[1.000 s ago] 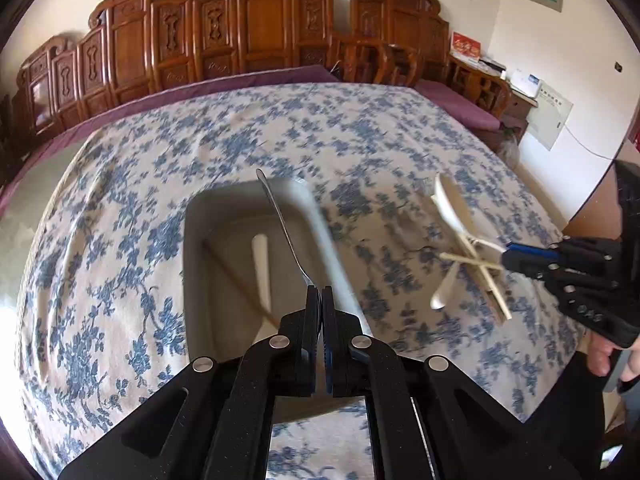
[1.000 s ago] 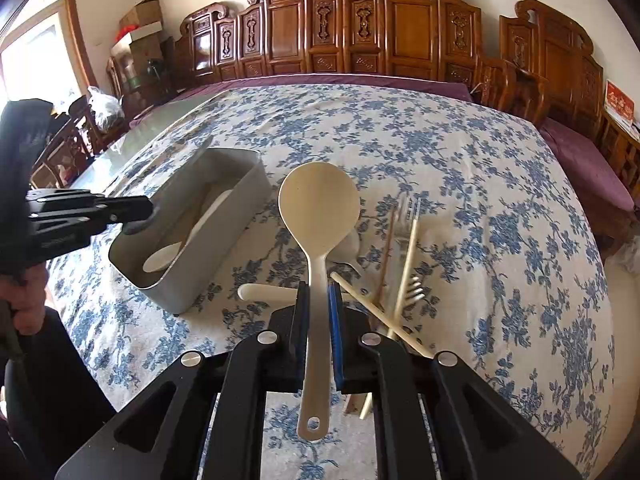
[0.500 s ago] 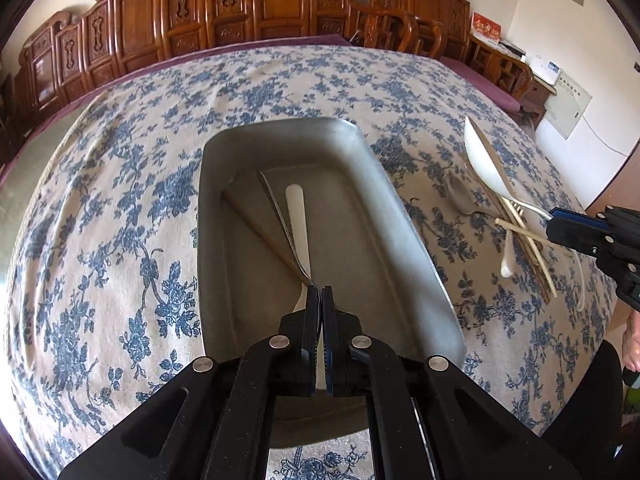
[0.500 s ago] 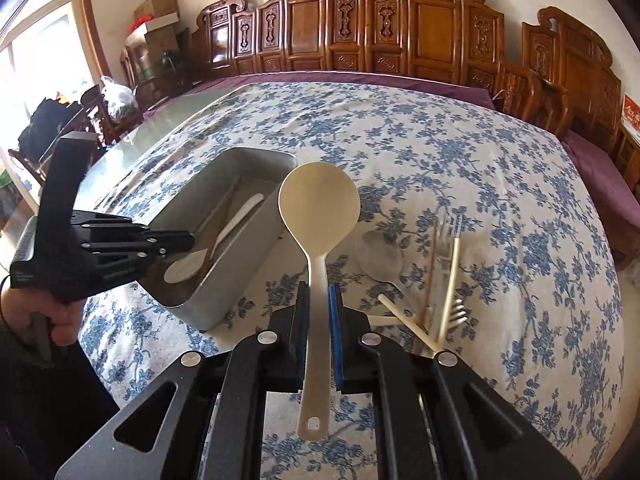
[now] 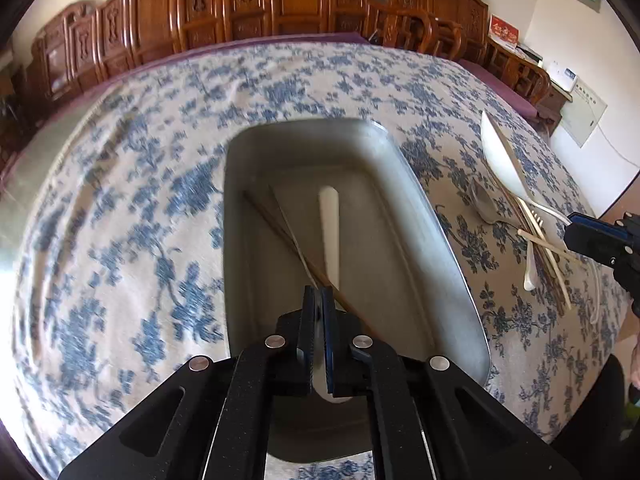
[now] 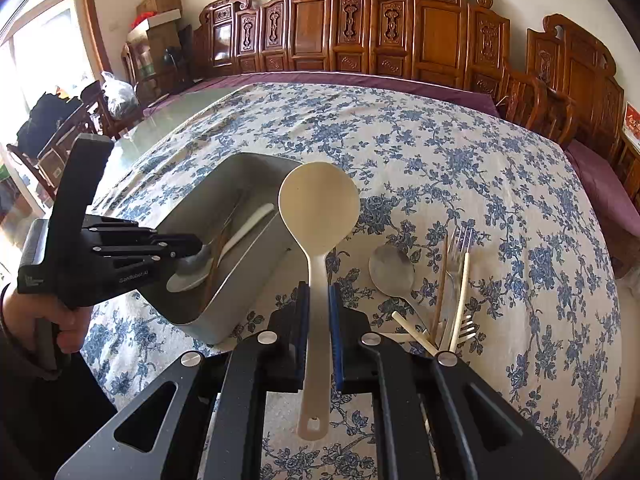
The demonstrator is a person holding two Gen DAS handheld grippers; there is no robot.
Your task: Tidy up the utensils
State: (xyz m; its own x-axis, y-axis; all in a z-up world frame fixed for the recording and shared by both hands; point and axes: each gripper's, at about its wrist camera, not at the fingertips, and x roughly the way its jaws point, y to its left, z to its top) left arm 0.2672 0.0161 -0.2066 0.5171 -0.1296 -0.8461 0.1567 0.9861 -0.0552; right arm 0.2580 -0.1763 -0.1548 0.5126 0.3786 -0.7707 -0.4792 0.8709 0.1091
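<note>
- The left hand-held gripper (image 5: 318, 300) is seen at the lower centre of the left wrist view, lowered into the metal tray (image 5: 448, 240); its jaws are closed tight on a metal spoon (image 6: 194, 262), whose bowl shows just beyond the fingertips in the right wrist view.
- In the same tray a white spoon (image 5: 330, 232) is laid lengthwise along the floor, and a brown chopstick (image 5: 280, 236) is laid diagonally beside it, running towards the left gripper's fingertips.
- The tray is set on the worktop, which is covered with a blue-flowered cloth (image 5: 120, 220); in the right wrist view the tray (image 6: 256, 256) is found at centre left.
- The right hand-held gripper (image 6: 319, 292) is closed on the handle of a cream rice paddle (image 6: 319, 204) – the paddle's round blade is held up above the cloth, just right of the tray's near corner, and its handle end with a hole hangs below the jaws.
- In the left wrist view the paddle (image 5: 500, 160) is seen edge-on at the right, above the loose utensils.
- A loose pile is left on the cloth at the right of the right wrist view – a second metal spoon (image 6: 392, 270), a clear plastic fork (image 6: 460, 248), a cream fork (image 6: 460, 312) and chopsticks (image 6: 442, 280), lying crossed and touching one another.
- A person's hand (image 6: 36, 316) is wrapped round the left gripper's grip at the left edge.
- Carved wooden chairs (image 6: 400, 32) are ranged along the far side of the worktop.
</note>
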